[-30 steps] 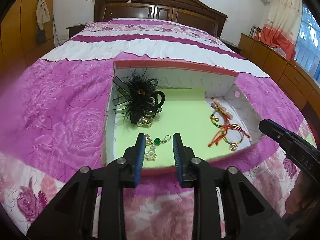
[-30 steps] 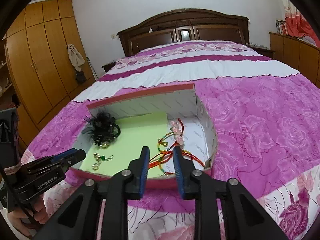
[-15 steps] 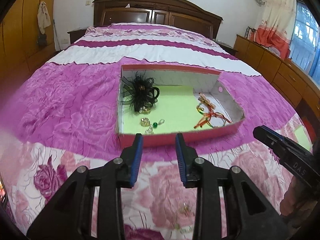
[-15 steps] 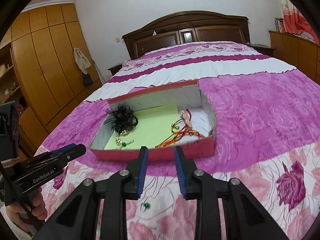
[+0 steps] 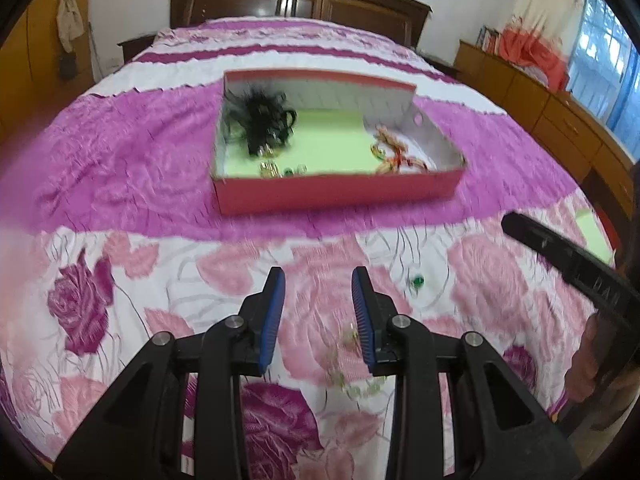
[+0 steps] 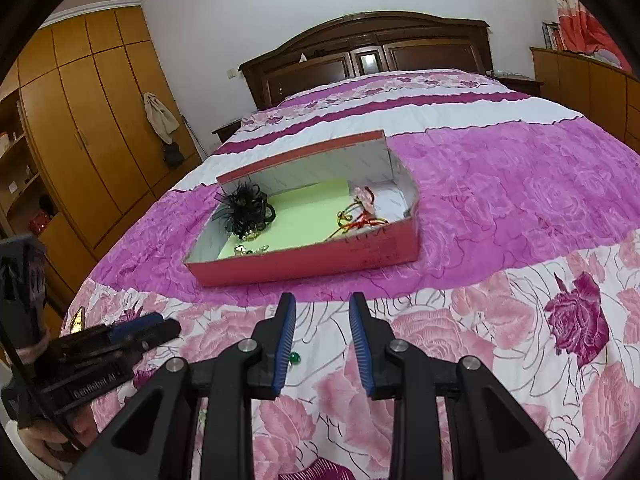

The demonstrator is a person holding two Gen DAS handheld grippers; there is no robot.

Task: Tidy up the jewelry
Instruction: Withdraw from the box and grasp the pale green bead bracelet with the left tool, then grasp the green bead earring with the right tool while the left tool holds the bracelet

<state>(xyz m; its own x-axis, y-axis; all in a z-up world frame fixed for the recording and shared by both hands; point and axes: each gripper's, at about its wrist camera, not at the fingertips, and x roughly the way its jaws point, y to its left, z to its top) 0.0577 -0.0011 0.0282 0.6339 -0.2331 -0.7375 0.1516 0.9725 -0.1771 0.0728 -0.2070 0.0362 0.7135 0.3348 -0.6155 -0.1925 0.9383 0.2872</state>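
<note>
Left wrist: box [image 5: 336, 194] farther than before.

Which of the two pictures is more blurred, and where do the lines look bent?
Left wrist view: motion blur smears the red box and the black feather hairpiece; the left claw stays sharp. Right wrist view: clearly sharper, and the green bead earring on the bedspread shows well. Both views: fisheye bends the wardrobe and darkens the corners.
</note>
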